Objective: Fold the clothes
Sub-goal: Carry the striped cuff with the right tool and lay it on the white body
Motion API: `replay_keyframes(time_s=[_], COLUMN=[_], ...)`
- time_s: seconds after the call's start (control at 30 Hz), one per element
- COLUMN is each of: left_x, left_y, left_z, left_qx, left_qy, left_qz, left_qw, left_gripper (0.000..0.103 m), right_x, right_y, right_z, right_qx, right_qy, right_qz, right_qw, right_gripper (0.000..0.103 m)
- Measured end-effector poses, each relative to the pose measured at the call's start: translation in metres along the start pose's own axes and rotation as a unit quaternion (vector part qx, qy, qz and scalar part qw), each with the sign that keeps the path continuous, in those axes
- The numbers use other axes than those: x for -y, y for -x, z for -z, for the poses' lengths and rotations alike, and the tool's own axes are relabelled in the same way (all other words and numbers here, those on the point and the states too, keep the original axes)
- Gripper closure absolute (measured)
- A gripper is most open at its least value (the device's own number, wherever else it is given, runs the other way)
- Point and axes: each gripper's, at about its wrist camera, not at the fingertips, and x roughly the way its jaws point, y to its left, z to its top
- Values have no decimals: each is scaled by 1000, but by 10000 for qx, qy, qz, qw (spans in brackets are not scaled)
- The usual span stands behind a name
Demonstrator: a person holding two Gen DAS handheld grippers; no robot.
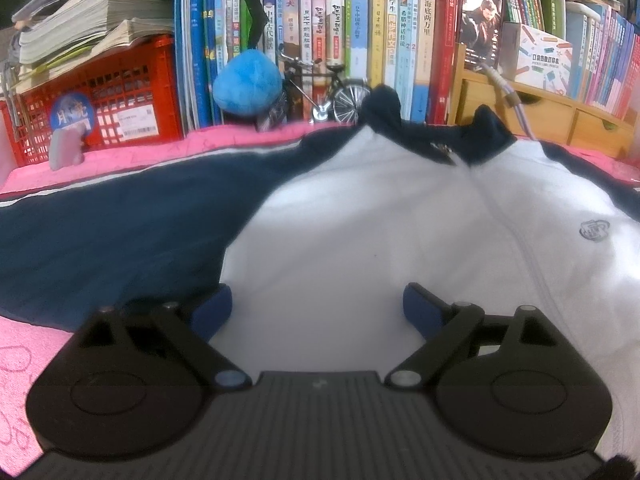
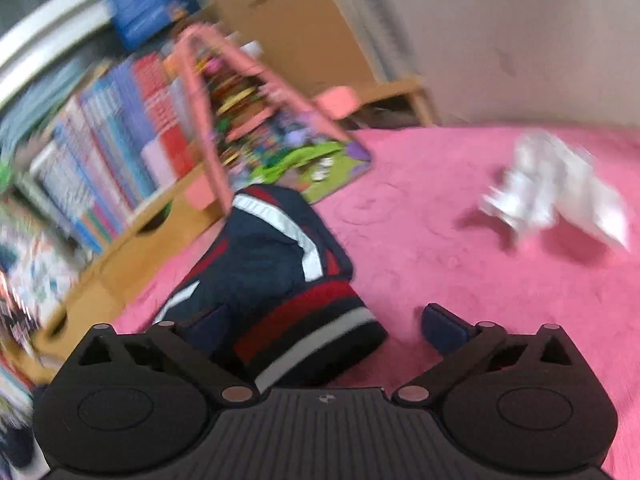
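Where a soft white-and-navy zip jacket (image 1: 360,208) lies spread flat on the plush pink cover (image 2: 460,272), its dark collar points toward the packed bookshelf (image 1: 360,32). Above the smooth white chest panel the left tool (image 1: 318,308) hovers, spread wide and empty. Beside the ribbed red-and-white striped cuff (image 2: 316,332), the right tool (image 2: 320,328) gapes, gripping nothing.
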Motion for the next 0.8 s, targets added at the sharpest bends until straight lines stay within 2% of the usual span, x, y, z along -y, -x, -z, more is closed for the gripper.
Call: replay_keyframes(time_s=[0.03, 0.1, 0.13, 0.23, 0.3, 0.33, 0.4, 0.43, 0.47, 0.5, 0.53, 0.57, 0.63, 0.8], left_x=[0, 0, 0, 0, 0, 0, -1, -1, -1, -1, -1, -1, -1, -4], left_y=[0, 0, 0, 0, 0, 0, 1, 1, 1, 1, 1, 1, 1, 4], left_z=[0, 0, 0, 0, 0, 0, 0, 0, 0, 0, 0, -1, -1, -1], left_qx=[0, -1, -1, -4, -9, -9, -9, -9, -9, -10, -13, -18, -22, 41], left_qy=[0, 0, 0, 4, 9, 9, 12, 15, 17, 21, 24, 27, 32, 174], left_qz=[0, 2, 3, 7, 11, 15, 22, 25, 28, 31, 34, 39, 54, 197], left_qw=[10000, 10000, 10000, 10000, 10000, 10000, 10000, 10000, 10000, 10000, 10000, 10000, 10000, 9996], left_gripper=[9, 9, 9, 9, 9, 9, 9, 9, 9, 9, 9, 8, 8, 9], right_x=[-7, -26, -37, -97, -150, -176, -225, -244, -258, -267, -272, -273, -267, -229], right_y=[-4, -7, -4, 20, 41, 49, 61, 66, 72, 77, 82, 87, 92, 90], right_z=[-2, -9, -11, -8, 8, 20, 50, 63, 76, 87, 96, 102, 107, 105], right_qx=[-47, -110, -77, 302, 368, 214, -382, -636, -848, -967, -999, -1007, -1031, -808], right_qy=[155, 366, 545, 1369, 2066, 2421, 3121, 3349, 3475, 3543, 3560, 3577, 3631, 3997], right_qz=[-46, -116, -208, -740, -1410, -1811, -2673, -3015, -3284, -3466, -3571, -3664, -3737, -3007], right_qw=[9999, 9992, 9983, 9874, 9675, 9529, 9109, 8904, 8742, 8631, 8577, 8530, 8472, 8621], right_gripper=[52, 67, 82, 83, 84, 84, 80, 72, 50, 37, 15, 11, 11, 9])
